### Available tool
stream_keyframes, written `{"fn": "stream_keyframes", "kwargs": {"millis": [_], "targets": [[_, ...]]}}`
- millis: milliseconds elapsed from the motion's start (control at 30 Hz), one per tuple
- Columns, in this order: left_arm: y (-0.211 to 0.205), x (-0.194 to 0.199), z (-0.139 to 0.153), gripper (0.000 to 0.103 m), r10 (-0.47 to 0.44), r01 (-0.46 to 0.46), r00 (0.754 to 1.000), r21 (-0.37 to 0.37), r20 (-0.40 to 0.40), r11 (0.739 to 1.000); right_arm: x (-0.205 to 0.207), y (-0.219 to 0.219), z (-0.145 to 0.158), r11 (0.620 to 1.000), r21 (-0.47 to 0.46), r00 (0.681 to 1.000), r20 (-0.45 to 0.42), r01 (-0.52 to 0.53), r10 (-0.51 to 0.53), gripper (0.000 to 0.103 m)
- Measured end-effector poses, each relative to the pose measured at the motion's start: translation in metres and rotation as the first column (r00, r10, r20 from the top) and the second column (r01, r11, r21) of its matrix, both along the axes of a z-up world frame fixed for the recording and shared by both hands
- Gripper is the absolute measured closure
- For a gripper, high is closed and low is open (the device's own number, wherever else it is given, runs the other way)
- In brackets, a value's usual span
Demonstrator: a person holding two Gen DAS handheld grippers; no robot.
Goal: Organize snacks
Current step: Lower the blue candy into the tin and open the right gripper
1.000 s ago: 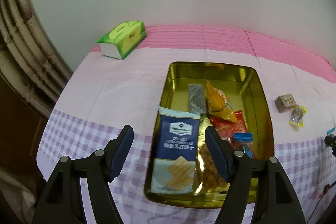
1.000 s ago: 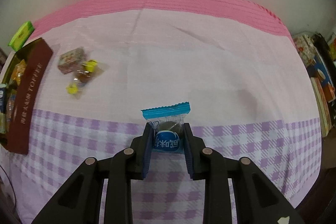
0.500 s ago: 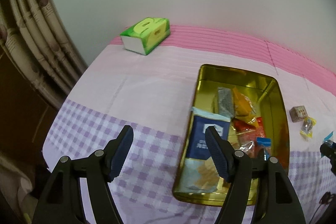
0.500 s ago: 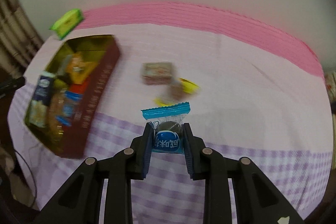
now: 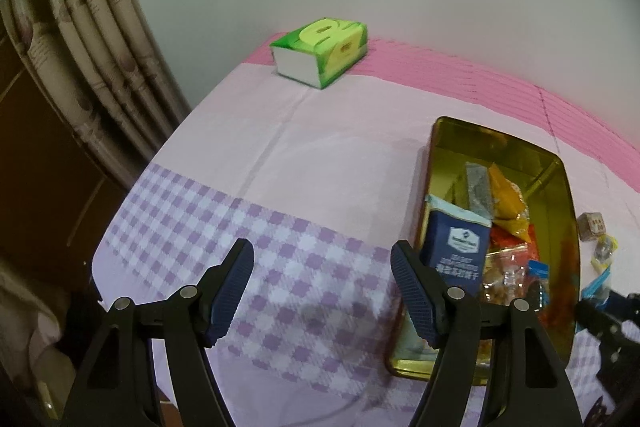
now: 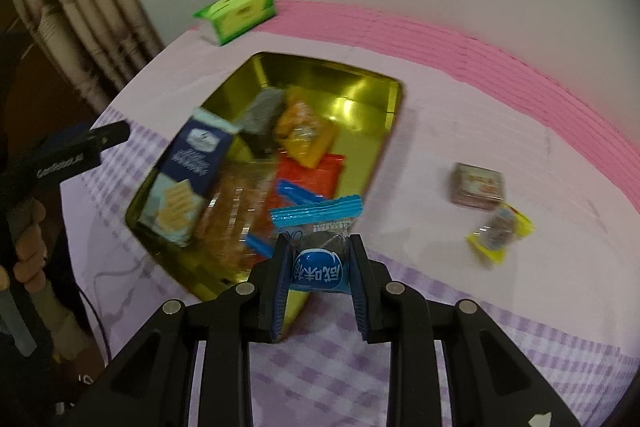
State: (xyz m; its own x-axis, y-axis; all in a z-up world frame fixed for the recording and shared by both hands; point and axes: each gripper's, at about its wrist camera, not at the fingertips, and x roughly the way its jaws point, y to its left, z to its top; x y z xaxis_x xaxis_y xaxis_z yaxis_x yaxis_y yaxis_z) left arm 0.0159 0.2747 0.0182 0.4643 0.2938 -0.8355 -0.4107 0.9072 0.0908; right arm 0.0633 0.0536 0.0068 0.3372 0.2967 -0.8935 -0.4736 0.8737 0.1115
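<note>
The right tongs (image 6: 318, 265) pinch a small blue-and-clear snack packet (image 6: 318, 251) between the pads, held in the air over the near right corner of a gold tin (image 6: 360, 95). The packet's crimped blue top edge sticks up above the fingers; its label is upside down and not readable.

The left tongs (image 5: 322, 291) are spread wide w/ nothing between them, over the purple-checked part of the bench cloth (image 5: 280, 163), just left of the tin (image 5: 440, 143).

Inside the tin: a navy cracker pack (image 6: 192, 171) leaning along the left wall, a grey packet (image 6: 262, 111) toward the far end, an orange-yellow bag (image 6: 304, 135) beside it, a red packet (image 6: 310, 175) under that, a clear bag of brownish snacks (image 6: 230, 211), and another blue-edged packet (image 6: 296, 191). The right view is motion-blurred, so labels and edges are soft.

Outside the tin, right of it on the cloth: a small brown box (image 6: 478, 185) and, just beside it, a yellow-ended candy wrapper (image 6: 500, 229).

A green tissue box (image 5: 320, 51) sits at the far left corner of the bench, well apart from the tin. The left tongs' right finger hides the tin's near left corner.
</note>
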Motion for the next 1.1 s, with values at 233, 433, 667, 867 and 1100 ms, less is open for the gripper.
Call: {"fn": "stream_keyframes", "kwargs": {"millis": [233, 433, 667, 867, 1100], "targets": [[0.007, 0.001, -0.009, 0.032, 0.021, -0.022, 0.999, -0.02, -0.032, 1.0, -0.002, 0.025, -0.014, 0.998, -0.032, 0.998, -0.021, -0.054, 0.054, 0.077], [0.01, 0.001, -0.012, 0.032, 0.026, -0.027, 0.999, -0.021, -0.043, 0.999, -0.001, 0.033, -0.024, 0.996, -0.049, 0.997, -0.047, -0.068, 0.066, 0.077], [0.012, 0.001, -0.013, 0.032, 0.024, -0.026, 0.999, -0.036, -0.047, 0.999, 0.002, 0.039, -0.032, 0.996, -0.055, 0.995, -0.067, -0.076, 0.072, 0.076], [0.011, 0.002, -0.014, 0.032, 0.026, -0.028, 0.998, -0.038, -0.053, 0.999, 0.002, 0.039, -0.033, 0.996, -0.052, 0.995, -0.065, -0.073, 0.07, 0.076], [0.009, 0.002, -0.017, 0.032, 0.025, -0.027, 0.998, -0.04, -0.056, 0.999, 0.003, 0.031, -0.024, 0.998, -0.02, 0.997, -0.06, -0.052, 0.051, 0.066]]}}
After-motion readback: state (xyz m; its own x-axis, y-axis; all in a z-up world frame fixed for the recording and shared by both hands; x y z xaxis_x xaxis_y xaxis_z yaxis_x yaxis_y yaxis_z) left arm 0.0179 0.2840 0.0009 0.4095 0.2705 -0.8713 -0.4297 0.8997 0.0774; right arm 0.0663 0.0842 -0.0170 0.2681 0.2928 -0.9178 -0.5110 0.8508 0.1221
